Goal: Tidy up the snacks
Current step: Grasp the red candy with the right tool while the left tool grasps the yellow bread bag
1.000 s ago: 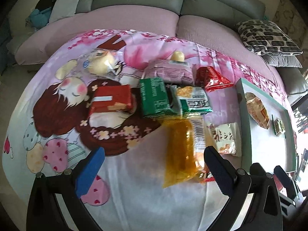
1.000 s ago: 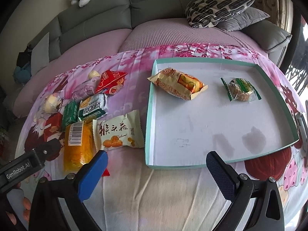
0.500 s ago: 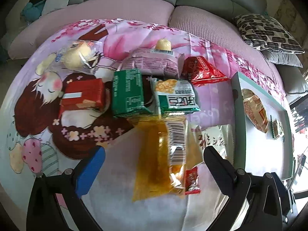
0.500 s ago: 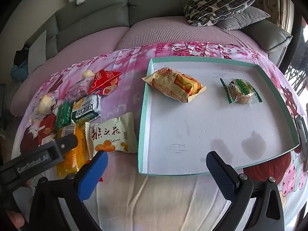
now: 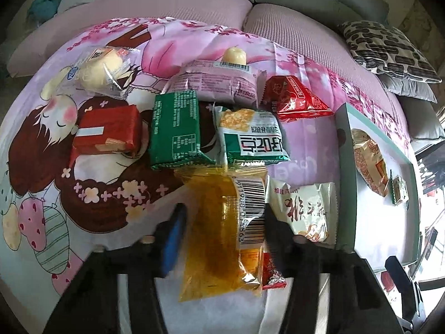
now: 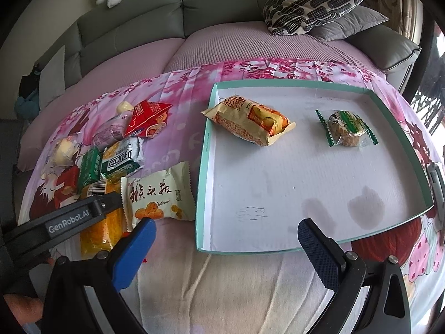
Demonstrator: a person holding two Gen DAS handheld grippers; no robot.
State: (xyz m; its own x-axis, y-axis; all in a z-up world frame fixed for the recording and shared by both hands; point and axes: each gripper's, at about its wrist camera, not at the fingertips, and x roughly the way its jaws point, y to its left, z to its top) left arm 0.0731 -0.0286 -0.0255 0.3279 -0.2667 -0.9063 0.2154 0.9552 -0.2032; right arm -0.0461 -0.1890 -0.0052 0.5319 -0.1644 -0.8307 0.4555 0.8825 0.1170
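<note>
Since a second ago the left hand-held gripper has come down over the snack pile and its jaws have just been closing, so that the yellow snack packet with the barcode label now sits between them, the blue pad at its left edge and the black finger at its right; they look pinched onto the packet, though the fingers are blurred. The packet lies lengthwise on the cartoon-print cloth that covers the tabletop. Just beside it on the right is a cream packet with Chinese characters, and a small red wrapper peeks from under its near corner. Beyond it lie a green packet, a green-and-white packet, a red box-shaped snack, a red triangular packet, a pale purple packet and a clear-wrapped bun. The right hand-held gripper hangs with its jaws spread wide and nothing between them, over the near edge of the teal-rimmed tray. In the tray rest an orange roll packet and a small green-edged wrapped cake, well apart.
</note>
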